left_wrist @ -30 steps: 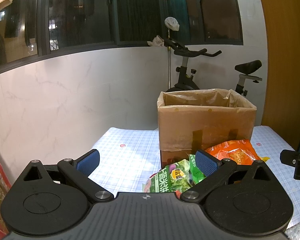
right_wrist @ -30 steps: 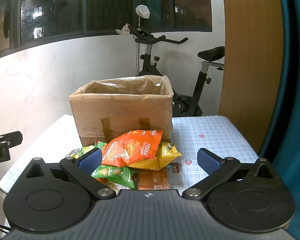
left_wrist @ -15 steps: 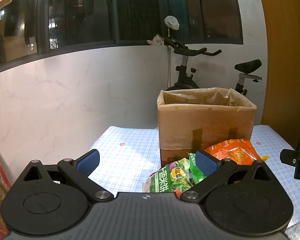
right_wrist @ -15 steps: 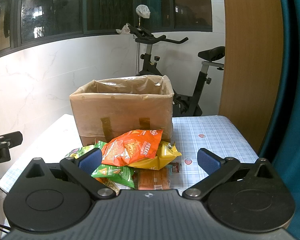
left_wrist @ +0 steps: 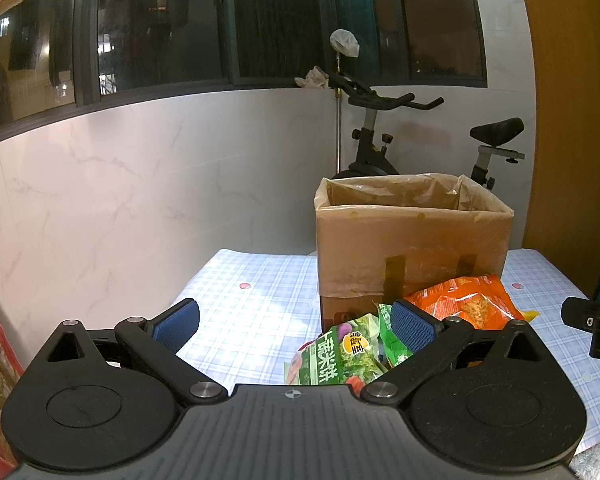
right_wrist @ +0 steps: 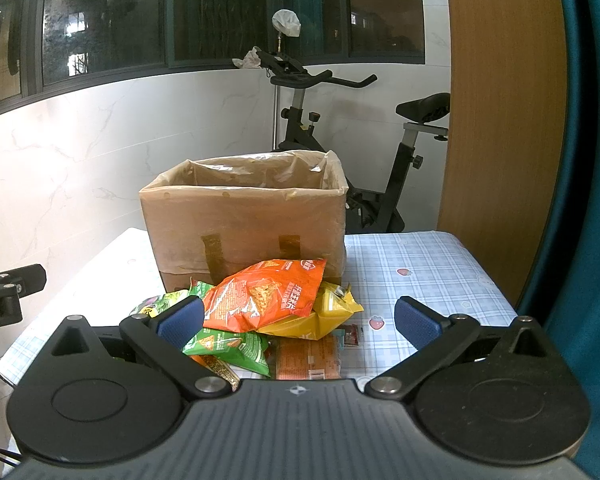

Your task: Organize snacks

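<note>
A pile of snack bags lies on the checked tablecloth in front of a plastic-lined cardboard box (right_wrist: 244, 224) (left_wrist: 412, 236). On top is an orange chip bag (right_wrist: 268, 292) (left_wrist: 460, 300), over a yellow bag (right_wrist: 320, 316), green bags (right_wrist: 228, 348) (left_wrist: 336, 356) and a brown packet (right_wrist: 308, 360). My right gripper (right_wrist: 298, 318) hovers open just short of the pile, nothing between its blue pads. My left gripper (left_wrist: 294, 320) is open too, left of the pile, its right pad in front of the green bags.
An exercise bike (right_wrist: 340, 152) stands behind the table by the white wall. A wooden panel (right_wrist: 500, 120) and a teal curtain (right_wrist: 592, 160) rise on the right. The tablecloth (left_wrist: 252, 300) left of the box is bare.
</note>
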The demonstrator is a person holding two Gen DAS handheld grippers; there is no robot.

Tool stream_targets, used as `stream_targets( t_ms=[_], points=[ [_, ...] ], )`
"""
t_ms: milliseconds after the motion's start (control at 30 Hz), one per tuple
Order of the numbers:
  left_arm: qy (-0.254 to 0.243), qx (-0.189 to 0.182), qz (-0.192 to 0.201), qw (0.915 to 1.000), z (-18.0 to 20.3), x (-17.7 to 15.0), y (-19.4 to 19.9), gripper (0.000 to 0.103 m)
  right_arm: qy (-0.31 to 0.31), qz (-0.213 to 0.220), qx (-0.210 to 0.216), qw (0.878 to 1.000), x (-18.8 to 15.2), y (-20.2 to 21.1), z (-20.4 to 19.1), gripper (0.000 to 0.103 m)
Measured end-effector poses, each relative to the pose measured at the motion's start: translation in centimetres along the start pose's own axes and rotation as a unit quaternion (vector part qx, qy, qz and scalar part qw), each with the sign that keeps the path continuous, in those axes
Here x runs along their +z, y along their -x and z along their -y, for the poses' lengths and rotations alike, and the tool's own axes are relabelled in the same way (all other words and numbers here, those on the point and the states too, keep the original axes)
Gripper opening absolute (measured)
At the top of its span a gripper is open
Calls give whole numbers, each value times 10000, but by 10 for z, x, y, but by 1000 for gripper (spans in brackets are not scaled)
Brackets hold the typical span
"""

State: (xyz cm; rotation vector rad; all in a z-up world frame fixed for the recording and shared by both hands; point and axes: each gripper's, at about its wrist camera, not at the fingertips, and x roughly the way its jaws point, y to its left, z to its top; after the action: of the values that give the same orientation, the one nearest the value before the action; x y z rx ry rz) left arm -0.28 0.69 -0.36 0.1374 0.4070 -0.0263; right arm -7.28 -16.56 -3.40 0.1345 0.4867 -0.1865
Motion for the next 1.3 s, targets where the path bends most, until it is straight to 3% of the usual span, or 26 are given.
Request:
stream_targets(
  t_ms=[667,900,1000,1100,1300],
  points=[
    [36,17,-62,10000,-1,-1,-4,103,-29,-21,27,10000,0,0,0,103],
    [56,161,-107,9998,-17,5,-27,103,-612,336,496,9963,5,-3,25,103],
    [217,58,18,9997,-30,4,-38,102,-723,535,692,9935,7,-9,38,103],
    [150,156,-23,9998,-33,7,-50,102,-754,728,565,9929,10,-16,46,103],
    [-54,158,367,9992,-31,6,-64,102,-660,617,419,9950,19,-38,52,103]
  ],
)
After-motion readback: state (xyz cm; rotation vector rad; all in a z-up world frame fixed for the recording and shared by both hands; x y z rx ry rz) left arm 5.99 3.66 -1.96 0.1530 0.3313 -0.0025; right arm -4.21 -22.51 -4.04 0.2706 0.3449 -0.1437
